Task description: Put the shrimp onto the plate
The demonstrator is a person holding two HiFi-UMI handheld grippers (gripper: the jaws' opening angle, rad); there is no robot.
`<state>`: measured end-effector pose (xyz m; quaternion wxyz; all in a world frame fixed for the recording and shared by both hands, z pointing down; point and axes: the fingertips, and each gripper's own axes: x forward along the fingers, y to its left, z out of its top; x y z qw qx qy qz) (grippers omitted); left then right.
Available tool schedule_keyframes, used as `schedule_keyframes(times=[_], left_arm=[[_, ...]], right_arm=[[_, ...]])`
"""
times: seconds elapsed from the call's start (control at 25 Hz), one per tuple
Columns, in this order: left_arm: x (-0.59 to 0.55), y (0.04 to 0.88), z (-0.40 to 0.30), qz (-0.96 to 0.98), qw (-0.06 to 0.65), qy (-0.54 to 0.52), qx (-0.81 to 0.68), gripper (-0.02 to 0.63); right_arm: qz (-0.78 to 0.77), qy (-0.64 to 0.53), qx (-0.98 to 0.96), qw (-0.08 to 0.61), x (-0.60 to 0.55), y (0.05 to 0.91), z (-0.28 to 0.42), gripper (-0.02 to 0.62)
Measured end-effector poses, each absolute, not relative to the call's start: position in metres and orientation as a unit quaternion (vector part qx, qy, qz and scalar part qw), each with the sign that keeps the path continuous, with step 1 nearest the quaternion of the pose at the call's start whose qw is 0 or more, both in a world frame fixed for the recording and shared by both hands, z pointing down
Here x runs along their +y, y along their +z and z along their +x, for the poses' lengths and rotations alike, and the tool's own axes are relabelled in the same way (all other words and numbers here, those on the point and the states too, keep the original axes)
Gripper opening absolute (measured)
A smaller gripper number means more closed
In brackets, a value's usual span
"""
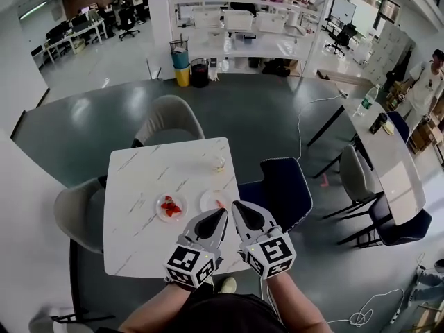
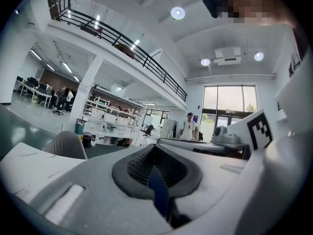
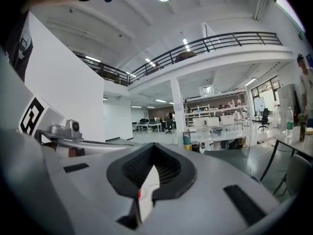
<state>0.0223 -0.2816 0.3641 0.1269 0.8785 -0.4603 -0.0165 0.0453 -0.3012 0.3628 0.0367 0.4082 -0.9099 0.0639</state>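
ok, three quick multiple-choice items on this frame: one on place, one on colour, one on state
1. Where do the shrimp lie, in the head view?
A. on the left plate
B. on the right plate
C. on a chair seat

2. What colour is the chair at the right side of the table?
A. yellow
B. dark blue
C. red

3. How do the jaws of the left gripper and the right gripper stand?
A. both wide apart
B. only the left apart
C. both together

Key:
1 A: the red pieces sit on the plate further left.
2 B: its seat and back are dark blue against the white tabletop.
3 C: each gripper view shows its jaws meeting at the tips.
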Motion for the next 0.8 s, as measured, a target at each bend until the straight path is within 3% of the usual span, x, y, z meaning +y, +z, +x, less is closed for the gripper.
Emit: schedule_keyframes(times=[0.8], left_arm=[[-0.267, 0.317, 0.027, 0.874, 0.098, -0.042, -0.473, 0.008]], right_arm=[[0.417, 0.019, -0.908, 0.001, -0.286, 0.311, 0.058, 0.000]])
